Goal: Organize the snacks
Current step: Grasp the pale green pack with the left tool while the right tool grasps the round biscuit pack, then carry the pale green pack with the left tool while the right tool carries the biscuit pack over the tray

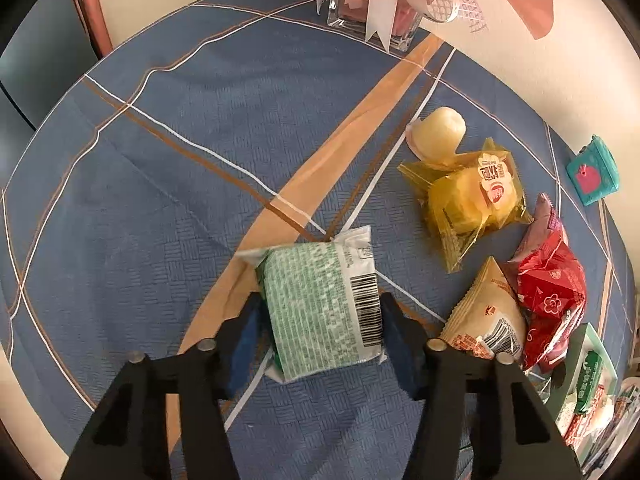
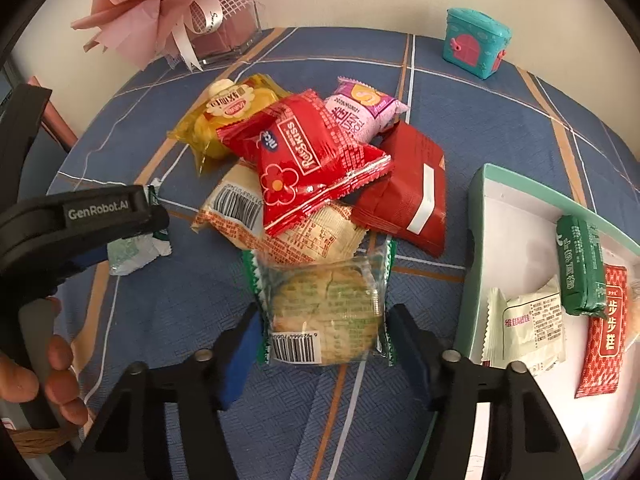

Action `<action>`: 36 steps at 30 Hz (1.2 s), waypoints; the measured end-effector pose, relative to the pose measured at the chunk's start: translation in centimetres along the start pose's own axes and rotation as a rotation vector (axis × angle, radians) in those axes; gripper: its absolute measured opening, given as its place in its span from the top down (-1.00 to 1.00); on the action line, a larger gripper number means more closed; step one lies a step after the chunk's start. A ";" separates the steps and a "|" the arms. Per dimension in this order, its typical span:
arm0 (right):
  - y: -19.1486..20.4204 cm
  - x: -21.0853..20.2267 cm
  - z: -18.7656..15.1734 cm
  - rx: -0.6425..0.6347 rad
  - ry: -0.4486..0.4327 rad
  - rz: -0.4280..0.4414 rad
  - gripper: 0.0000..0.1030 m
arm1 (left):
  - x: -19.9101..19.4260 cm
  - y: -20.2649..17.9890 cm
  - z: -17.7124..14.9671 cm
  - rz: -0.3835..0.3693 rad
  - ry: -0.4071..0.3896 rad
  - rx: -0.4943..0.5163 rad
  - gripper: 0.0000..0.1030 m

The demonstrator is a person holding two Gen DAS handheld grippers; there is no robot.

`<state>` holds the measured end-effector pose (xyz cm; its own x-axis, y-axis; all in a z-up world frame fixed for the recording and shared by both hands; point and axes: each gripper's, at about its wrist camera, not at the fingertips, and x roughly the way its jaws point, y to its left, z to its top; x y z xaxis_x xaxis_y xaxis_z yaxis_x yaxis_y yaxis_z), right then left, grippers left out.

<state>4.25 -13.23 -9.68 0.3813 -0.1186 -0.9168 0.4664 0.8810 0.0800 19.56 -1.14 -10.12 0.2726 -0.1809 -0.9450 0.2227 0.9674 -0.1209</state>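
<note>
1. The left gripper [image 1: 322,320] points steeply down with its black jaws and blue pads closed against both sides of a green-and-white snack packet [image 1: 320,308]: a squarish, crinkly plastic pillow pack covered in fine print, with a barcode along one edge. It lies on the tablecloth across a tan stripe.
2. The right gripper [image 2: 322,332] has its blue pads pressed on the two green serrated ends of a clear-fronted biscuit packet [image 2: 322,312]. A round, pale biscuit speckled with green shows through the film, above a white barcode label.
3. Just beyond the biscuit packet sits a heap of snacks. A glossy red packet [image 2: 304,164] reading "Red Kiss" with a flower motif lies on top of a cream packet [image 2: 280,220] with orange print and a barcode.
4. Left of the red packet is a translucent yellow packet [image 2: 224,120]; behind it a pink-and-purple one [image 2: 360,110]; to its right a dark red foil pouch [image 2: 408,196] with a white stripe.
5. Right of the biscuit packet stands a shallow box [image 2: 478,240], mint-green outside and white inside, holding a green bar, a white sachet and a red sachet with Chinese characters.
6. In the right wrist view, the left tool's black arm reads "GenRobot.AI", and a hand [image 2: 48,372] grips its handle.
7. The tablecloth [image 1: 160,200] is blue woven fabric crossed by tan and white lines. At the far edge, against a cream wall, are a teal toy house [image 2: 476,42] and a pink paper bouquet [image 2: 168,4] in a clear square vase.
</note>
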 end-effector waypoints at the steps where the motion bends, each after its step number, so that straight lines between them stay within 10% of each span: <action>1: 0.0 -0.2 0.0 0.001 -0.002 0.004 -0.18 | -0.1 0.1 -0.1 0.000 0.000 0.000 -0.06; 36: -2.3 -9.0 -0.1 0.058 -0.073 0.018 -0.13 | -13.0 -3.5 -2.6 -0.128 -0.179 0.084 -0.02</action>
<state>-0.36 -14.16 -1.61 0.4458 -0.1377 -0.8845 0.5036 0.8554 0.1207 12.81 -1.71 1.85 0.3970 -0.3371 -0.8537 0.3417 0.9175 -0.2034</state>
